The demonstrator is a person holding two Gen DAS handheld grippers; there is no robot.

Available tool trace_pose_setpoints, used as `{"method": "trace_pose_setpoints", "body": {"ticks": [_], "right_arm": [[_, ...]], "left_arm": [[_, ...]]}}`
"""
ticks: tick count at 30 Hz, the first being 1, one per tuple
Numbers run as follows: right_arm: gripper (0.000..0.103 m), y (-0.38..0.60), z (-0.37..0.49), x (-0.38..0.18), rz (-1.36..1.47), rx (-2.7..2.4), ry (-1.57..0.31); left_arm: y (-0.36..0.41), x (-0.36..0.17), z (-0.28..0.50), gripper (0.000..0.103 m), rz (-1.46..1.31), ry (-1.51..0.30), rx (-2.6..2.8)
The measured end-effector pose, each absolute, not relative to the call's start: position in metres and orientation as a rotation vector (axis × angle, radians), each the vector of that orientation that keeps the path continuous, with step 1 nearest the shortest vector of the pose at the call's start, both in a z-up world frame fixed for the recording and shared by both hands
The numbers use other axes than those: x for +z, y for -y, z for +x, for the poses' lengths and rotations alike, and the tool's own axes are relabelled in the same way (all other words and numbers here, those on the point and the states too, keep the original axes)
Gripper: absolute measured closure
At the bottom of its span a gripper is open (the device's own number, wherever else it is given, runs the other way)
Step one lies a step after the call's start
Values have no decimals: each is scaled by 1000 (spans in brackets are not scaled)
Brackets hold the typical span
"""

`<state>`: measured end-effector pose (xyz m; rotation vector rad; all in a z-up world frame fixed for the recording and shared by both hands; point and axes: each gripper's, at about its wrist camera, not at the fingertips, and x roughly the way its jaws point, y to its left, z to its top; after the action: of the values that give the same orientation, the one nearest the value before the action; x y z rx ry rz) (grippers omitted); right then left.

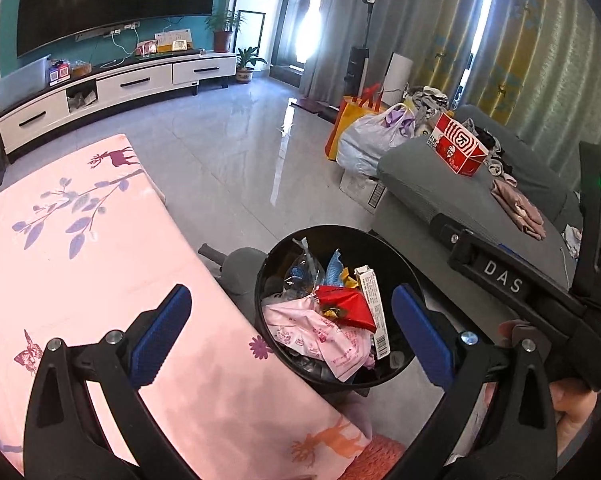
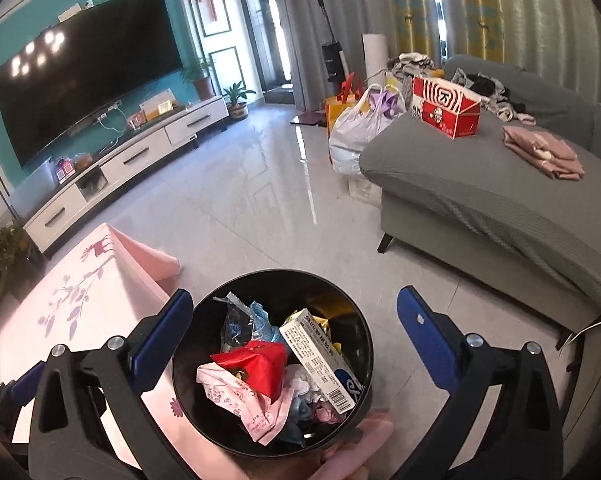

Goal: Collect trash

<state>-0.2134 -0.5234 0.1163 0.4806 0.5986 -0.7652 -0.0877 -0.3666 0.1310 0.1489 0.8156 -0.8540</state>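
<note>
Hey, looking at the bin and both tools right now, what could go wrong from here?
1. The black bin is heaped; the white carton leans at the rim and could tip out if bumped.
2. The bin stands close against the pink tablecloth; a nudge might tip it or drag the cloth.
3. The left tool and right tool are open and empty, so another piece pushed in may spill the red wrapper.

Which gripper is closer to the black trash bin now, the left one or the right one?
Right. The right gripper hangs open directly above the black trash bin; the left gripper is open above the bin's table-side edge.
</note>
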Motion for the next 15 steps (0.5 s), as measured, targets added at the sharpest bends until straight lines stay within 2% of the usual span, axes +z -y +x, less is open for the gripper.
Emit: {"method": "trace_pose_setpoints", "body": {"ticks": [15], "right_arm": [[3,525,-212,113,453,-799,-622]], "left_arm": [[364,122,-84,3,124,-868,-875]]}}
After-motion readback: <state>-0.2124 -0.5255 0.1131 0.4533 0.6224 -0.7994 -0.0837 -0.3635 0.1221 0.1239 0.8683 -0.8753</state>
